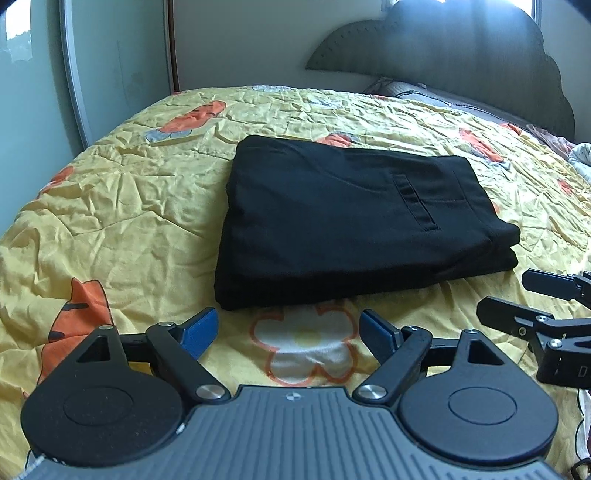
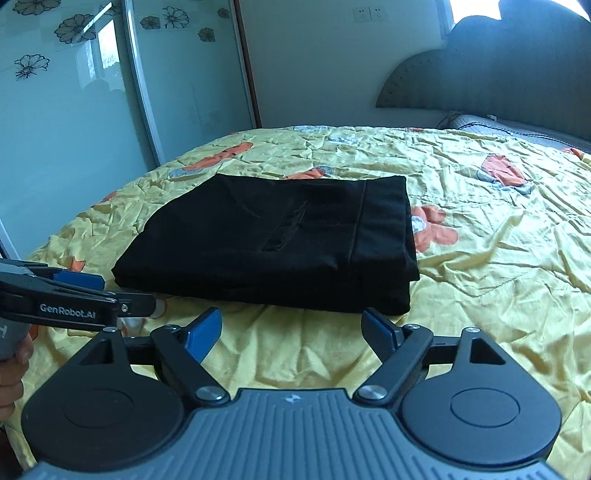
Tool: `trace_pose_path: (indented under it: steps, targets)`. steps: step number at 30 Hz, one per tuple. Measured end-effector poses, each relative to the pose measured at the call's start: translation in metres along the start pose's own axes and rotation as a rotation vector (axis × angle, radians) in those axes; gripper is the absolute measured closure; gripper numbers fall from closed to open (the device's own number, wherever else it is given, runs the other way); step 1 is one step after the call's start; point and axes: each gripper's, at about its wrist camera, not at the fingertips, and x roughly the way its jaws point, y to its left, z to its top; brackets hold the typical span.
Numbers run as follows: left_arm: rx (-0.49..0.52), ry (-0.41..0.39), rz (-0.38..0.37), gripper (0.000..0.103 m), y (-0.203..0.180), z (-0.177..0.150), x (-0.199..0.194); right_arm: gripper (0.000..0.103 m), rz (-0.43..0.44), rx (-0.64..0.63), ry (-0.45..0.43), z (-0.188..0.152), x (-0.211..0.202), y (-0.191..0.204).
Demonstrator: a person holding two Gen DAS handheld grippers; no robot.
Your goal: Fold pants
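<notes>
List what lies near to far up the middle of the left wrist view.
left gripper → white flower print → folded black pants → yellow bedspread → wall

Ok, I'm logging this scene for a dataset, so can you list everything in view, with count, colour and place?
pants: one, black, folded into a flat stack in the middle of the bed
bedspread: one, yellow with orange and white flower and cartoon prints, wrinkled, covering the bed
headboard: one, grey, scalloped, at the far right
pillow: one, grey, against the headboard
sliding doors: frosted glass with black flower outlines, left of the bed
wall sockets: two, white, high on the far wall
left gripper: one, black with blue pads, open, near edge of the pants, holding nothing
right gripper: one, black with blue pads, open, near edge of the pants, holding nothing
</notes>
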Motion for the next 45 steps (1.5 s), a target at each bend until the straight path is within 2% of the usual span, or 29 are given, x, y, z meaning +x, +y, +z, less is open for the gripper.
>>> trace_pose_path:
  steps: [4, 12, 18, 33, 45]
  targets:
    - [-0.01, 0.02, -0.01, 0.011, -0.002, -0.003, 0.002, 0.006, -0.021, -0.001, 0.028, -0.002, 0.002, 0.011]
    - [-0.046, 0.028, -0.007, 0.008, 0.0, -0.008, 0.005, 0.0, -0.047, -0.017, 0.048, -0.006, 0.004, 0.027]
    - [-0.043, 0.021, 0.001, 0.005, 0.0, -0.01, 0.006, 0.0, -0.074, -0.028, 0.084, -0.007, 0.01, 0.032]
    - [-0.015, -0.018, 0.026, 0.001, 0.001, -0.017, 0.009, 0.0, -0.092, 0.004, 0.051, -0.01, 0.009, 0.03]
    - [0.008, -0.07, 0.049, 0.0, -0.002, -0.024, 0.01, 0.0, -0.134, 0.033, 0.068, -0.018, 0.012, 0.017]
